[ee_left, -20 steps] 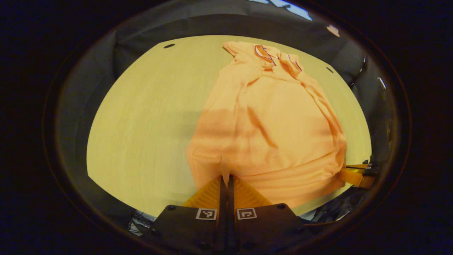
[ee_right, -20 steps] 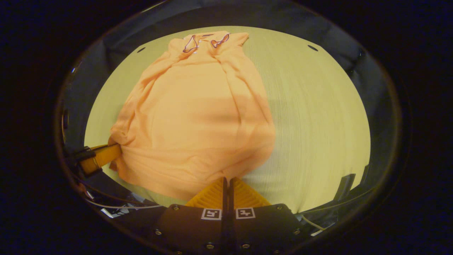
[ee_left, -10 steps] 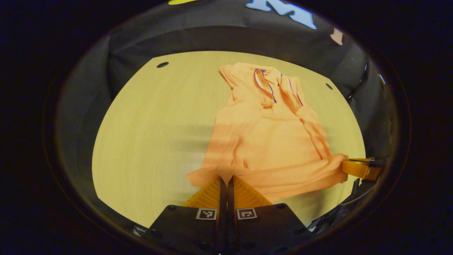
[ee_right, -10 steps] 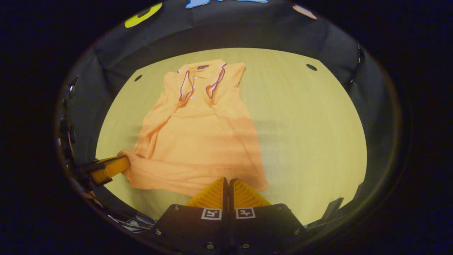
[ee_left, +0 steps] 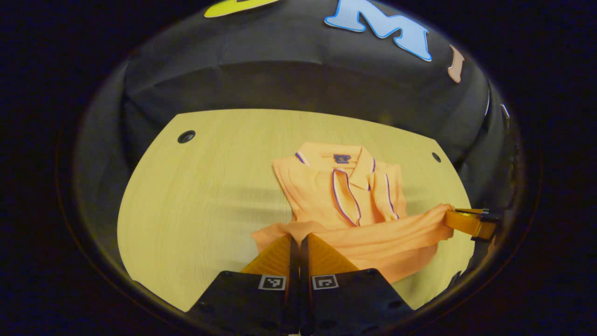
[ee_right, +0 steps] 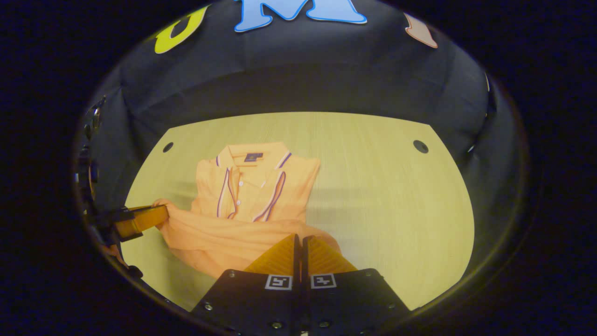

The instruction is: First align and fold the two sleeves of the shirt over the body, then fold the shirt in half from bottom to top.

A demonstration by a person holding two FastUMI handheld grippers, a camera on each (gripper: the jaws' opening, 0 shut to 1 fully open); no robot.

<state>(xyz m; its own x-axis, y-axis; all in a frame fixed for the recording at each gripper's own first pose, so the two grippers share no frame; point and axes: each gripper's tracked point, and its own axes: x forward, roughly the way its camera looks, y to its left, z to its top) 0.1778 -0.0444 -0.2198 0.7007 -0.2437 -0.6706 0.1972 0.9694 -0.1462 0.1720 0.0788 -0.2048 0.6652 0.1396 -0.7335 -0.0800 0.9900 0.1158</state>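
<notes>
Two corners of the soft, light shirt hem are pinched in my closed left gripper and right gripper, above the near table, so it sags between them.

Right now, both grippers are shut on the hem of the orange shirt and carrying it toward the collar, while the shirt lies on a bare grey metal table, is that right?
Not quite: the table is light wood, not grey metal, as the right gripper view shows. The rest holds: the left gripper and right gripper are each shut on the hem of the orange shirt, raised toward the collar.
</notes>
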